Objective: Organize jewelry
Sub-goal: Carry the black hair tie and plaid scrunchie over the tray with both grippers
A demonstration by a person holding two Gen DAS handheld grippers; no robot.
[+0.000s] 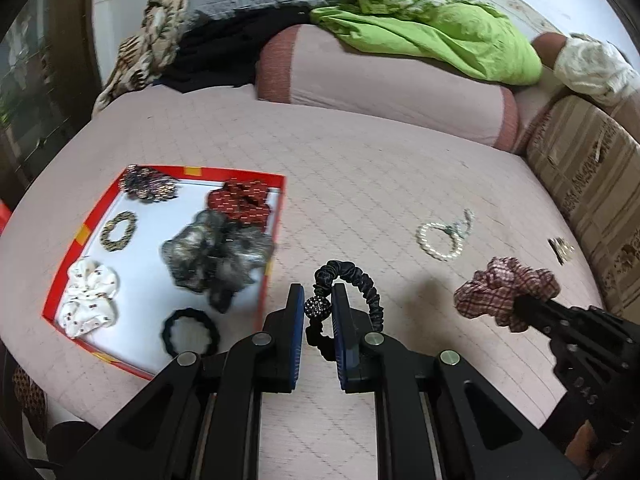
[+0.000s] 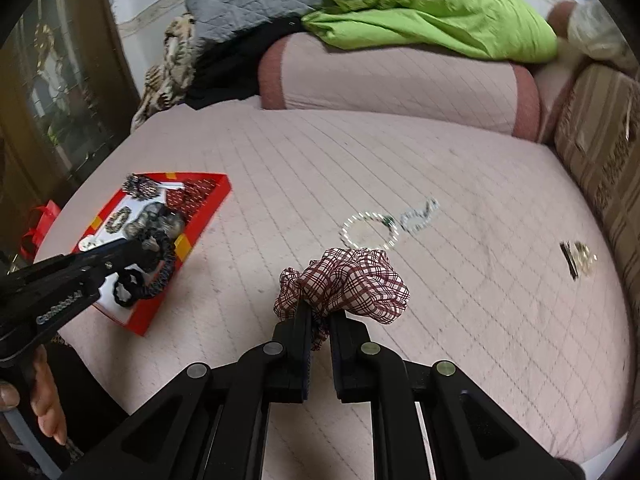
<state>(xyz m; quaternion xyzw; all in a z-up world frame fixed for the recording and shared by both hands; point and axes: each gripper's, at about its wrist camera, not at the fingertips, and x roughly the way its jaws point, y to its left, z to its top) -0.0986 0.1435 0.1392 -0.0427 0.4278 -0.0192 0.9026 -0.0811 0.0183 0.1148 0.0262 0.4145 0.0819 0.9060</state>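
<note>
My left gripper (image 1: 318, 300) is shut on a black satin hair tie (image 1: 362, 286) with a sparkly bead, held above the bed just right of the red tray (image 1: 76, 240). The tray holds several scrunchies and hair ties, among them a grey scrunchie (image 1: 216, 252) and a white one (image 1: 90, 296). My right gripper (image 2: 318, 312) is shut on a red plaid scrunchie (image 2: 352, 284), held above the bed; it also shows in the left wrist view (image 1: 504, 288). A pearl bracelet (image 1: 440, 236) lies on the bed; it also shows in the right wrist view (image 2: 370, 230).
A small gold hair clip (image 2: 578, 258) lies near the striped cushion (image 1: 592, 184) at right. A pink bolster (image 1: 384, 84) and a green cloth (image 1: 432, 20) lie at the back. The pink quilted bed cover (image 2: 360, 160) spreads between tray and bracelet.
</note>
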